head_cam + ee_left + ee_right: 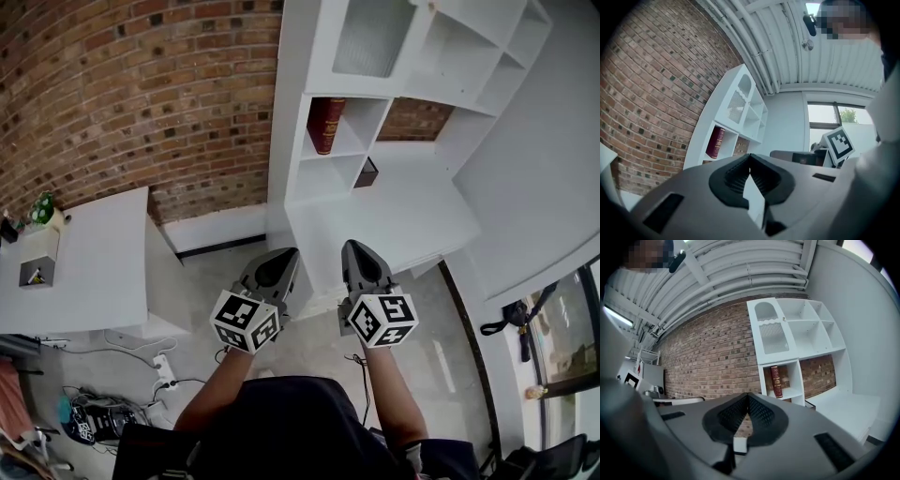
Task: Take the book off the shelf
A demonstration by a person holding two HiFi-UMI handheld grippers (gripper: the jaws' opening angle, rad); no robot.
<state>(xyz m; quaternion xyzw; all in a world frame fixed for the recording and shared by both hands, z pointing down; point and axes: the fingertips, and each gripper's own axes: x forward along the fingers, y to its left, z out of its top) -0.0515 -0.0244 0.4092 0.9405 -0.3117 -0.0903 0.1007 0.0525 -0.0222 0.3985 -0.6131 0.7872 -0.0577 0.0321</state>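
Both claws are held side by side, well short of the white shelf unit (287, 112). The left claw (284, 255) is pinched together with nothing in it, and the right claw (356, 247) is likewise closed and empty. The dark red book (325, 125) stands upright in a lower-left cubby, against its left wall, well ahead of both claws.

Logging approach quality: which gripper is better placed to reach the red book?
Right, narrowly. The left gripper and right gripper are both shut and short of the shelf, but the book lies closer to the right jaws' line, with free space in its cubby on that side.
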